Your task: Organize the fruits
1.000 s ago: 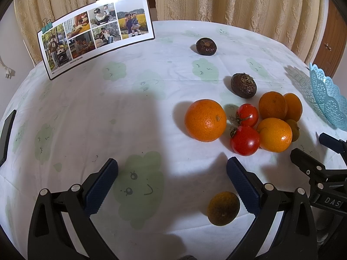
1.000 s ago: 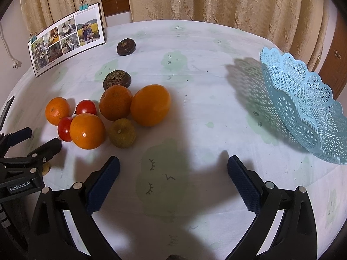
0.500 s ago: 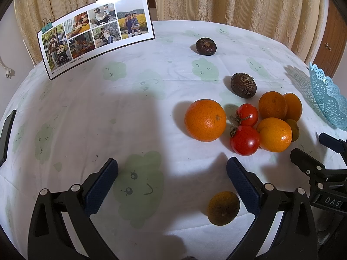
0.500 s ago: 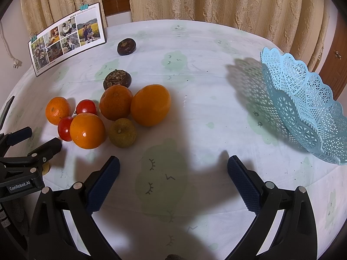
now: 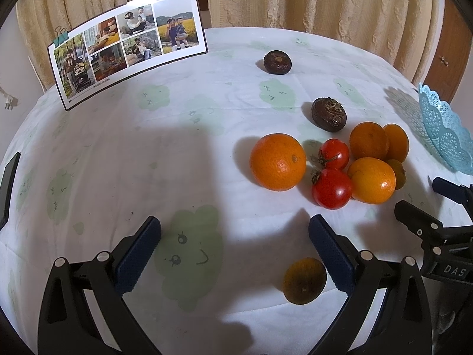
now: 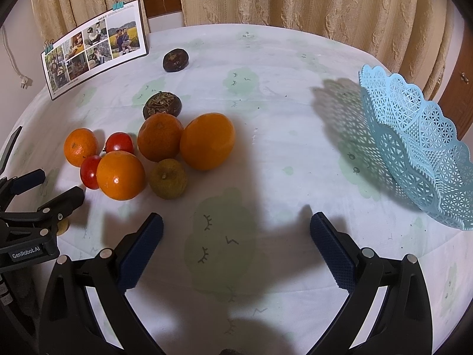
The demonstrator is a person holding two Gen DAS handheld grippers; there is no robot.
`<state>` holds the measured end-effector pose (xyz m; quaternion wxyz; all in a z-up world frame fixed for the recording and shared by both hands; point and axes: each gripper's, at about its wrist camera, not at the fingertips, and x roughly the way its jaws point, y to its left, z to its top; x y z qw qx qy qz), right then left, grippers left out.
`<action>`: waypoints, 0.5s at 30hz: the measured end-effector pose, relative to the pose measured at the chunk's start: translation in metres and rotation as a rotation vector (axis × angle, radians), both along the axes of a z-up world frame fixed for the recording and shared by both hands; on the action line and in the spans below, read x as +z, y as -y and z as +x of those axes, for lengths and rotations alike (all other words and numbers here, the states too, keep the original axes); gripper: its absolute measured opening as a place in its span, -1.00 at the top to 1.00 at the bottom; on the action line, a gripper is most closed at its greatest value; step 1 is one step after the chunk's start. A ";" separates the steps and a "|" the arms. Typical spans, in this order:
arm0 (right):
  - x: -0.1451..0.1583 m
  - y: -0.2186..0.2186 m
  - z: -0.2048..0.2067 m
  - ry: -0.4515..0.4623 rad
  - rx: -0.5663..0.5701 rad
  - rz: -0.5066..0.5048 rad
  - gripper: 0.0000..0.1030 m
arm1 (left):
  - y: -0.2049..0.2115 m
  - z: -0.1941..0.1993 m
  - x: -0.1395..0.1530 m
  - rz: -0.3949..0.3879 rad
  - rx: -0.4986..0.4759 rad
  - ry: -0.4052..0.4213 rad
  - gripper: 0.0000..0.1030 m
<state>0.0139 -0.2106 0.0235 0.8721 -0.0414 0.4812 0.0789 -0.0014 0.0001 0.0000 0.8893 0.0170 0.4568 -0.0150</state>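
Note:
Several oranges, among them a large one (image 5: 278, 161) (image 6: 80, 146), lie in a cluster with two red tomatoes (image 5: 332, 188) (image 6: 90, 172) on the white cloth. A brownish-green small fruit (image 6: 168, 178) lies at the cluster's near side; another (image 5: 304, 280) lies alone beside my left gripper's right finger. Two dark purple fruits (image 5: 328, 114) (image 5: 277, 62) lie farther back. A light blue lattice basket (image 6: 419, 151) stands tilted at the right. My left gripper (image 5: 235, 250) is open and empty. My right gripper (image 6: 236, 247) is open and empty, near of the cluster.
A photo card (image 5: 127, 44) held by clips stands at the back left of the round table. Beige curtains (image 6: 295, 0) hang behind. A dark flat object (image 5: 9, 183) sits at the left table edge. The other gripper shows at each view's side.

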 end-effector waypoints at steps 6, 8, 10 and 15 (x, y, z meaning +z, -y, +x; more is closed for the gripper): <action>0.000 0.000 0.000 0.001 -0.003 -0.001 -0.96 | 0.000 0.000 0.000 0.000 0.001 0.000 -0.91; 0.000 0.000 0.000 0.002 -0.004 -0.002 -0.96 | 0.000 0.000 0.000 0.001 -0.001 -0.001 -0.91; 0.000 -0.001 0.000 0.004 -0.011 -0.005 -0.96 | 0.002 0.000 -0.001 0.003 -0.002 -0.002 -0.91; 0.001 0.000 -0.002 0.007 -0.023 -0.007 -0.96 | 0.001 -0.001 0.000 -0.011 -0.014 -0.002 -0.91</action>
